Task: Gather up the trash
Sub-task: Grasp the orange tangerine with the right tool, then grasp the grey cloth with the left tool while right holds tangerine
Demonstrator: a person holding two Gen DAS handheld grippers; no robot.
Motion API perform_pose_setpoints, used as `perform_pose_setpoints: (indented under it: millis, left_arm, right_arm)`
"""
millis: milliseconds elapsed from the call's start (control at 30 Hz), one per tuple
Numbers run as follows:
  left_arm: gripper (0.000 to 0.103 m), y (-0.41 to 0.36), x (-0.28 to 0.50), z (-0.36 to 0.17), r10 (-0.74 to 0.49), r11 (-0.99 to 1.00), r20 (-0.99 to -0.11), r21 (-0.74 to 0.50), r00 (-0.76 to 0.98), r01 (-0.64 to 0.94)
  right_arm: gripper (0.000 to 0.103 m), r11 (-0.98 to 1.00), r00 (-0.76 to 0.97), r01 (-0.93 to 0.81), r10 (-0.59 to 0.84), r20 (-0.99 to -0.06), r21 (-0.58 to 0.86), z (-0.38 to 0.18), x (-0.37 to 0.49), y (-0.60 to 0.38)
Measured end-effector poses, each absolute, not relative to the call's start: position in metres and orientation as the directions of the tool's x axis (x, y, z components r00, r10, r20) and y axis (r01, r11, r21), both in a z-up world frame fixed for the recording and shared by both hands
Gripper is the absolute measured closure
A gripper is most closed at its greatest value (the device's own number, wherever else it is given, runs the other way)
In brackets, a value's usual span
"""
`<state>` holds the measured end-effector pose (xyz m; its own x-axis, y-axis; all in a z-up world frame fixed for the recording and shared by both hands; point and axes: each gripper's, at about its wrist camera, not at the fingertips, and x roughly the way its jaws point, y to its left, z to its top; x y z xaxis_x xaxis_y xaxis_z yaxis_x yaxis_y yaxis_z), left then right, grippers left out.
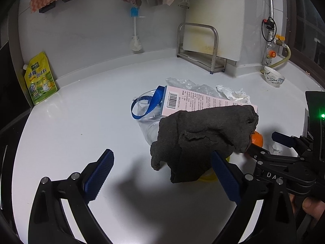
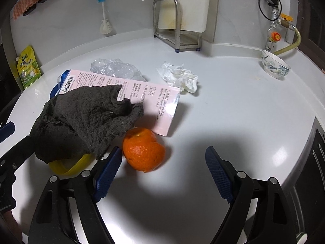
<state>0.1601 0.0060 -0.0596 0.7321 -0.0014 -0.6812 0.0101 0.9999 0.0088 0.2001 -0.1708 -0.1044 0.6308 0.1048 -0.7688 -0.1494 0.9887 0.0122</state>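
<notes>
Both grippers stand with jaws apart, holding nothing — left gripper (image 1: pixel 160 174), right gripper (image 2: pixel 163 174) nearest the orange peel (image 2: pixel 144 149). Beyond, a dark rag (image 2: pixel 85 120) drapes over a yellow lid (image 2: pixel 69 165) and pink box (image 2: pixel 154 105) — then crumpled tissue (image 2: pixel 179 77), likely trash awaiting pickup.

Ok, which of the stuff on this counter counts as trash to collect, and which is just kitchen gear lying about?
Probably trash:
crumpled tissue
crumpled clear plastic bag
pink carton
orange peel
clear plastic container with blue strap

Probably just lying about:
dark grey rag
yellow dish under it
patterned bowl
yellow seasoning pouch
cutting board rack
bottle brush
</notes>
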Motion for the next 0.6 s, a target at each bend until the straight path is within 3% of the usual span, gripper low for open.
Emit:
perform_pose_setpoints:
  millis: [67,133,233,367,600]
  left_arm:
    - [0.009,0.006,0.161,-0.061,-0.001,1.0,-0.682,0.007,0.731,0.008]
    - [0.009,0.006,0.161,-0.061,0.001,1.0,-0.682,0.008,0.731,0.005]
    - [0.009,0.004,0.162,-0.061,0.0,1.0,-0.683,0.003,0.73,0.002]
    - [0.009,0.001,0.161,-0.06,0.006,1.0,-0.678,-0.01,0.735,-0.017]
    - [0.009,-0.019,0.169,-0.066,0.039,0.999,-0.693,0.025,0.72,-0.03]
  right_arm:
    - [0.039,0.985,0.624,-0.172,0.128,-0.771,0.025,-0.104,0.2,-0.17]
    - [0.046,0.98,0.614,-0.191,0.16,-0.773,0.05,-0.104,0.201,-0.169]
    - [0.065,0.97,0.599,-0.228,0.208,-0.773,0.085,-0.103,0.201,-0.167]
    - [0.072,0.96,0.592,-0.262,0.242,-0.769,0.1,-0.103,0.198,-0.17]
    - [0.075,0.959,0.6,-0.234,0.27,-0.753,0.158,-0.1,0.196,-0.199]
